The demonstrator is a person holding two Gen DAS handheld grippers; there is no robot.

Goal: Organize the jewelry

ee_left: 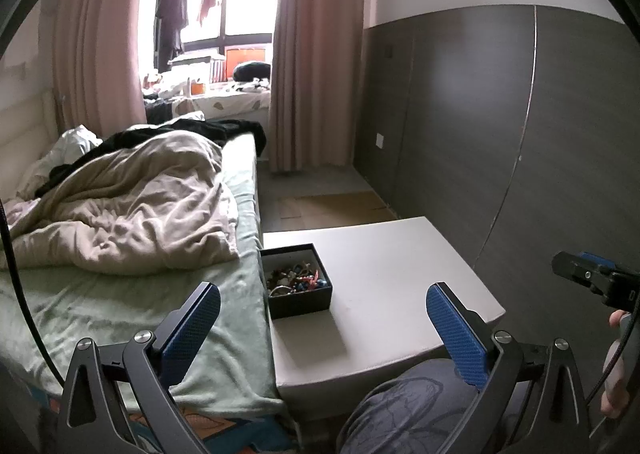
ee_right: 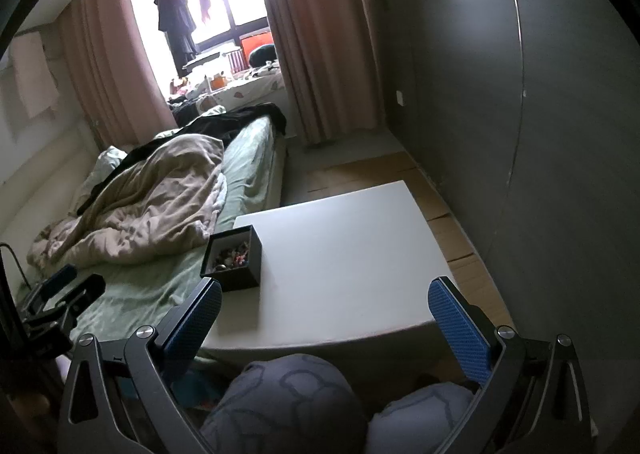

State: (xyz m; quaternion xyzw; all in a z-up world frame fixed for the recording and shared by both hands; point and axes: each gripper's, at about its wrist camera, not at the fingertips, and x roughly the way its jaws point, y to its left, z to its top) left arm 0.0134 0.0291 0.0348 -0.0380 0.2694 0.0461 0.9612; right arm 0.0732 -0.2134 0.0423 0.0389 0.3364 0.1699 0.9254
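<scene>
A small black open box (ee_left: pixel 298 282) holds a tangle of mixed jewelry (ee_left: pixel 298 278). It stands at the left edge of a low white table (ee_left: pixel 384 274), next to the bed. It also shows in the right wrist view (ee_right: pixel 234 258). My left gripper (ee_left: pixel 323 312) is open and empty, held above the table's near edge, short of the box. My right gripper (ee_right: pixel 325 308) is open and empty, above the table's front edge, with the box ahead to its left. The right gripper's body shows at the right edge of the left wrist view (ee_left: pixel 592 278).
A bed (ee_left: pixel 132 294) with a green sheet and a crumpled beige duvet (ee_left: pixel 132 205) lies left of the table. A grey panelled wall (ee_left: pixel 520 125) runs along the right. My knees (ee_right: pixel 288 406) are below the table's near edge. Curtains and a window are at the far end.
</scene>
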